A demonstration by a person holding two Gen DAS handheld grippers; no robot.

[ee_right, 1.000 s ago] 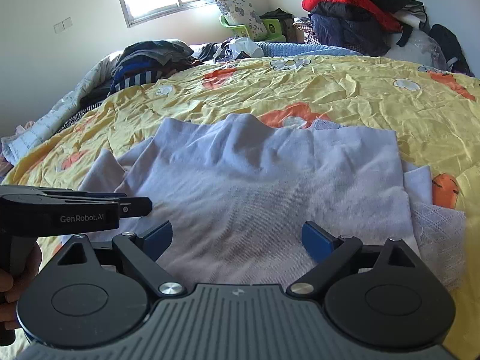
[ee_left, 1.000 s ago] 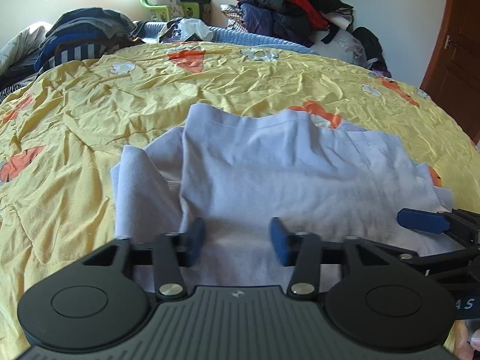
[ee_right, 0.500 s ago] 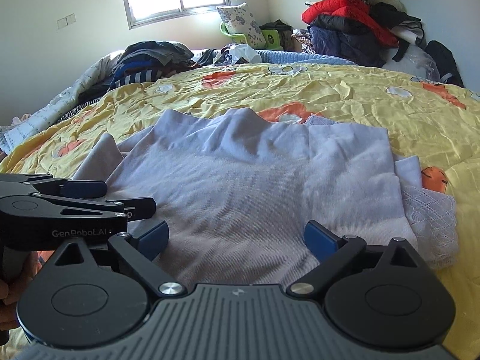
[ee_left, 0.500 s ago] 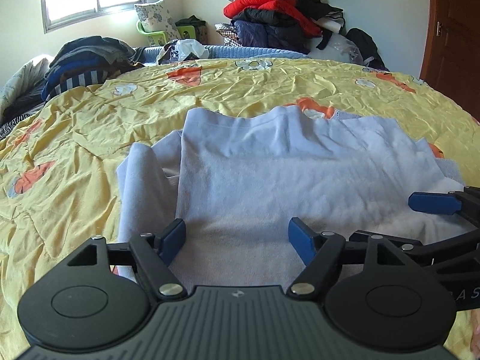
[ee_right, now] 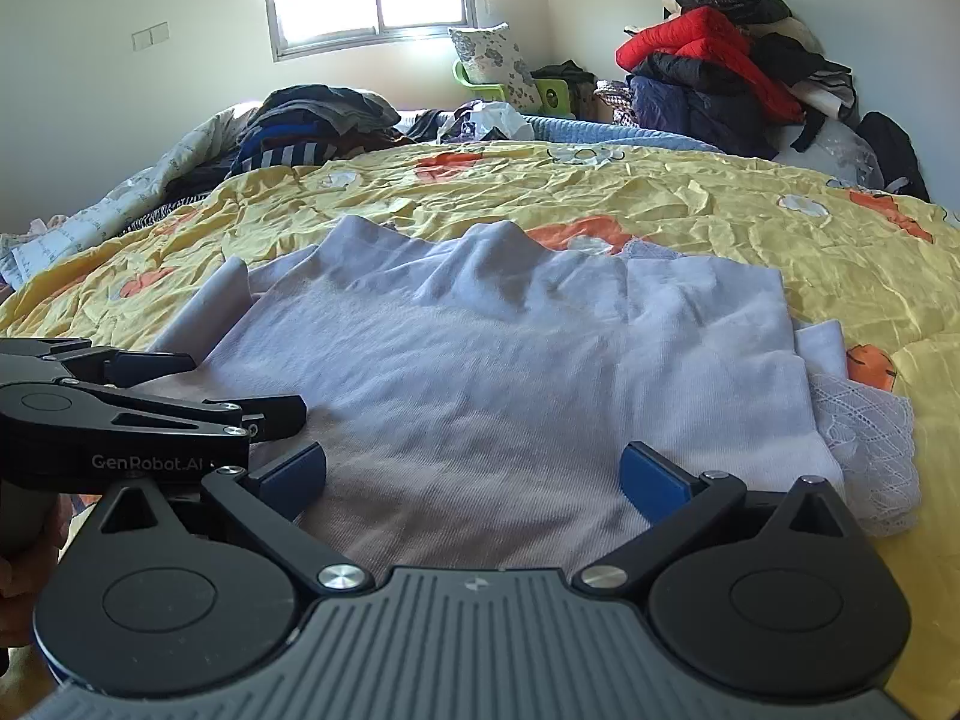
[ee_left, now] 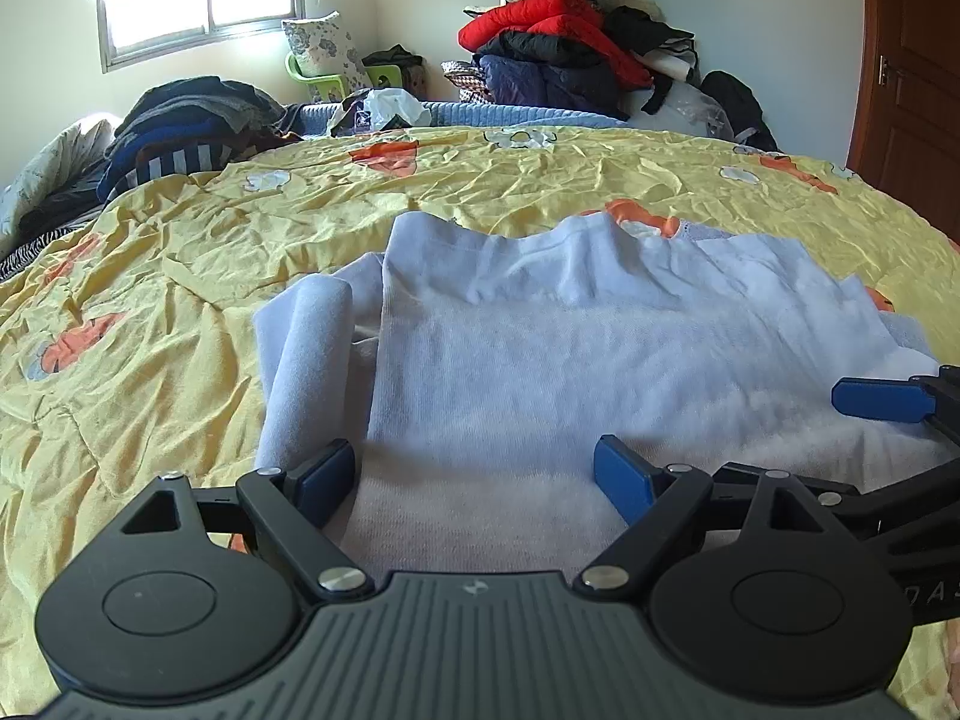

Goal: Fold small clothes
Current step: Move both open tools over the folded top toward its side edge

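A pale lilac garment [ee_left: 600, 348] [ee_right: 510, 372] lies folded over on the yellow bedspread [ee_left: 180, 312], with a lace trim [ee_right: 864, 438] sticking out at its right edge. My left gripper [ee_left: 474, 471] hovers over the garment's near left part, its jaws opening, the blue pads [ee_left: 327, 471] apart and pressing on nothing. My right gripper [ee_right: 474, 474] is over the near right part, jaws also opening wide, with only flat cloth below them. Each gripper shows in the other's view: the right one [ee_left: 882, 399] at the right edge, the left one [ee_right: 150, 414] at the left.
Heaps of dark clothes [ee_left: 192, 120] lie at the bed's far left. Red and navy jackets [ee_left: 558, 48] are stacked in the far corner, near a green chair with a cushion [ee_left: 324, 60]. A wooden door [ee_left: 906, 60] stands at the right. A hand [ee_right: 24, 534] holds the left gripper's handle.
Both grippers' jaws have spread wider. Both views have tilted up a little, showing more of the window and wall. The garment lies as it did.
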